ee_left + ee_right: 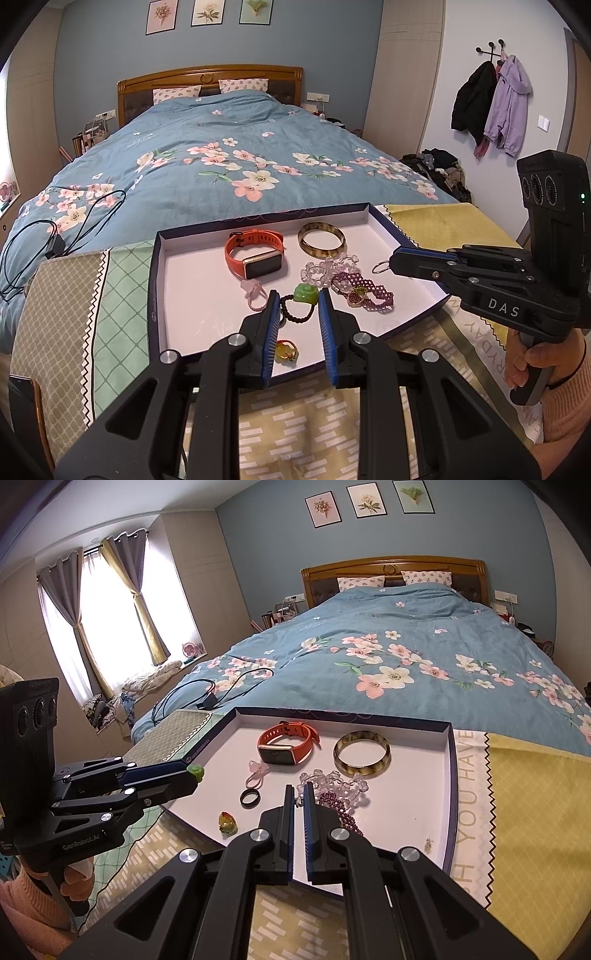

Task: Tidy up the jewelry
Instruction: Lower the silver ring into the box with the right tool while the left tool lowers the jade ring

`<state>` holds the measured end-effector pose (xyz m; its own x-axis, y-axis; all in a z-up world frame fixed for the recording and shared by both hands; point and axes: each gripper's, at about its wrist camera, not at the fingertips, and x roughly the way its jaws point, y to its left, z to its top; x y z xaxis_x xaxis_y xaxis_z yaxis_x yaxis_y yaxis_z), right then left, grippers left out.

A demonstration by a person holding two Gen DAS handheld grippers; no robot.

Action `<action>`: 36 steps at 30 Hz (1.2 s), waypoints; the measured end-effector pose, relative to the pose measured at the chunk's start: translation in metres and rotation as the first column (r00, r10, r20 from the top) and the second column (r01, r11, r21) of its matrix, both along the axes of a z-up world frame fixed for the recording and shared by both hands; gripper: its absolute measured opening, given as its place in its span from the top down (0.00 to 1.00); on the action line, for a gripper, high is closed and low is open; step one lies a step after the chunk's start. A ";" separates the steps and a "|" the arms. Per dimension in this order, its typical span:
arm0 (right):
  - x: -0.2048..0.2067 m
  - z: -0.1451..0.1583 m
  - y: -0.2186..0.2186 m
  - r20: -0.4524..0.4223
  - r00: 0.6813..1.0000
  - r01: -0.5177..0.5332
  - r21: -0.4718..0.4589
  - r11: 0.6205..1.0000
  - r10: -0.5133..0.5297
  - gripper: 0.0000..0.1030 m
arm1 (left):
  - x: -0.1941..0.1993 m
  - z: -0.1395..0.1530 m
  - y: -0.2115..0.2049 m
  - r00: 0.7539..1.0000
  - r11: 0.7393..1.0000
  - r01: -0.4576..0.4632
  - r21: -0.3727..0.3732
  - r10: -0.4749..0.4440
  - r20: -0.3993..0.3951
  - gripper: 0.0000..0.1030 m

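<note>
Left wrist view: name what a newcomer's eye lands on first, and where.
The white tray of jewelry at the foot of the blue floral bed draws the eye, with the orange watch and the amber bangle near its far edge. In the foreground the left tool pinches a green pendant, and from the right the right tool carries a thin silver ring at its tip.

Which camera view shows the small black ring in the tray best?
The right wrist view: the small black ring lies whole and unobstructed on the tray's white floor. In the left wrist view, only a dark sliver may show beside the left hand-held gripper finger.
</note>
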<state>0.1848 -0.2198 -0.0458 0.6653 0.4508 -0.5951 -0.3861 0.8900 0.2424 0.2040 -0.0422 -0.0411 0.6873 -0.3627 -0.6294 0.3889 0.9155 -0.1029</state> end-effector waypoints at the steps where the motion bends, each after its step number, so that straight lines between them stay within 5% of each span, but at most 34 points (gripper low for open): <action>1: 0.000 0.000 0.000 0.001 1.000 0.000 -0.001 1.000 0.000 0.97 | 0.000 0.000 0.000 1.000 1.000 0.001 0.000 -0.001 0.000 0.79; 36: 0.020 -0.016 0.009 -0.059 0.998 0.004 -0.023 1.000 -0.005 0.97 | 0.023 -0.016 -0.008 0.999 1.000 -0.020 0.021 0.021 -0.040 0.79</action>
